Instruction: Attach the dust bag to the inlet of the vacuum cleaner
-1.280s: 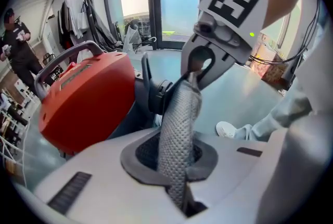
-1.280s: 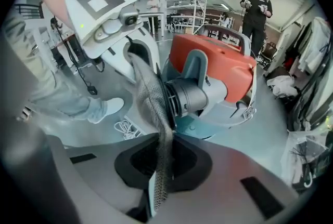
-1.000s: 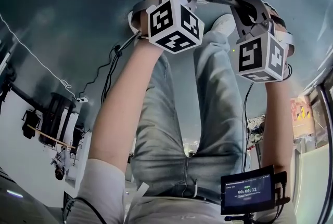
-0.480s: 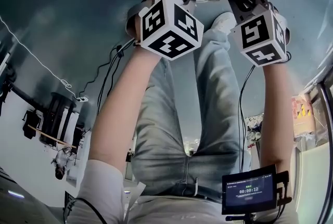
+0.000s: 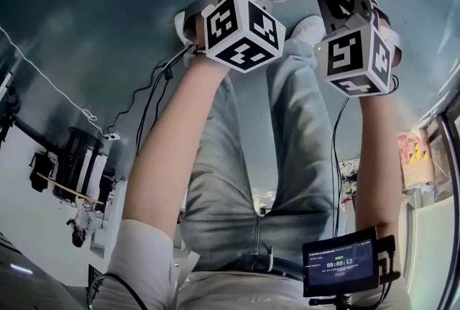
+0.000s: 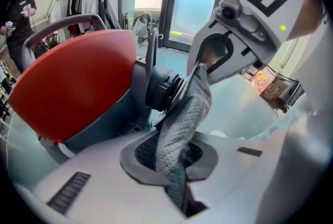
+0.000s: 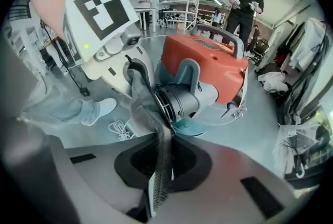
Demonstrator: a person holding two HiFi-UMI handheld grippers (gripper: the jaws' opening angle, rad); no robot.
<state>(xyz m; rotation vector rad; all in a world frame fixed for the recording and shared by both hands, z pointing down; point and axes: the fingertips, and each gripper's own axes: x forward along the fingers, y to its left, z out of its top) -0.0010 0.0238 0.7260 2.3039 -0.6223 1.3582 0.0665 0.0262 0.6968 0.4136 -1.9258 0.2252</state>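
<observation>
Grey mesh fabric dust bag [image 6: 184,114] is held taut between both tools so that its opening can be presented to the black ribbed inlet [image 6: 162,89] of the red-domed, grey-bodied vacuum cleaner [image 6: 78,82]. The left gripper [image 6: 179,192] is clenched on the bag's left edge. The bag lies against the inlet rim and appears not yet seated. The right gripper [image 7: 157,192] is clenched on the right edge. The left forearm [image 5: 172,150] and right forearm [image 5: 377,157] reach far forward, with the tools side by side and pitched steeply down.

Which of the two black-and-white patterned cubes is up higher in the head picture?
The left black-and-white marker cube: it reaches closer to the picture's top edge, while the right marker cube hangs lower beside it.
</observation>
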